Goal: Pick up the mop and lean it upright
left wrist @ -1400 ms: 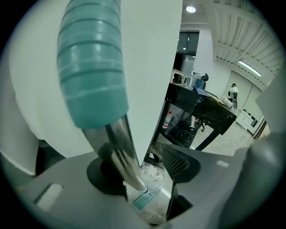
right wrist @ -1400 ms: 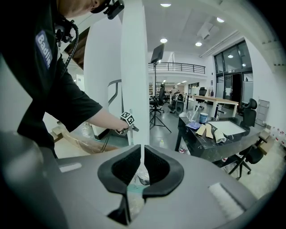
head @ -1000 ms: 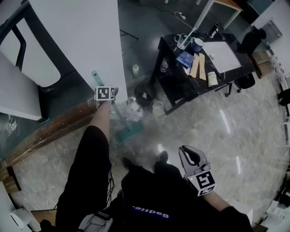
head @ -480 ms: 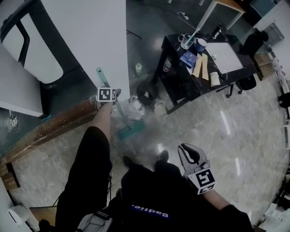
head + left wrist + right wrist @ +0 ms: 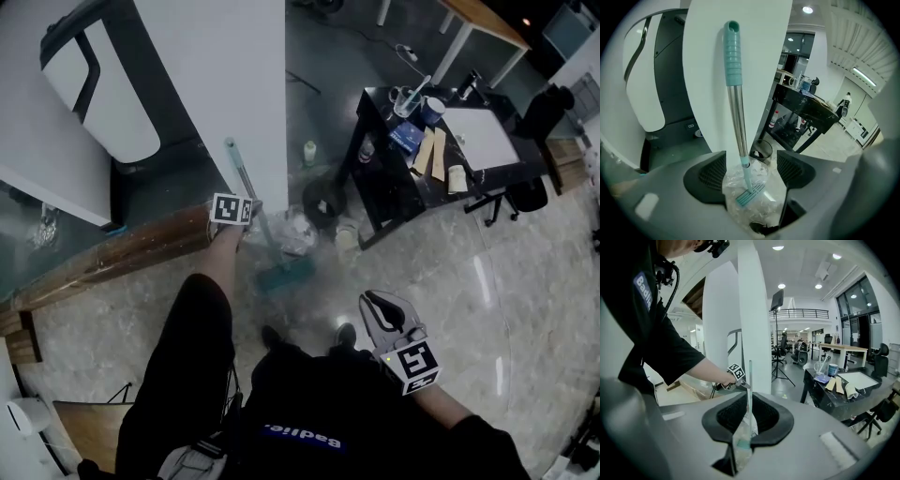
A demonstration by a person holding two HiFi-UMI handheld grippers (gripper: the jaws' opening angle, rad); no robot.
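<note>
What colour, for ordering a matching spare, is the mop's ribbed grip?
Teal grip atop a silver pole; clearest in the left gripper view.

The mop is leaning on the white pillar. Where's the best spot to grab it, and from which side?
Probably take the mop on its bare metal shaft, just below the ribbed teal grip, coming from the open floor side. The pillar blocks the back, and the round, near-upright shaft suits a pinch straight across it.

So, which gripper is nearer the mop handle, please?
Left. The left gripper is at the mop handle, open jaws just narrowing around it; the right gripper hangs well apart.
</note>
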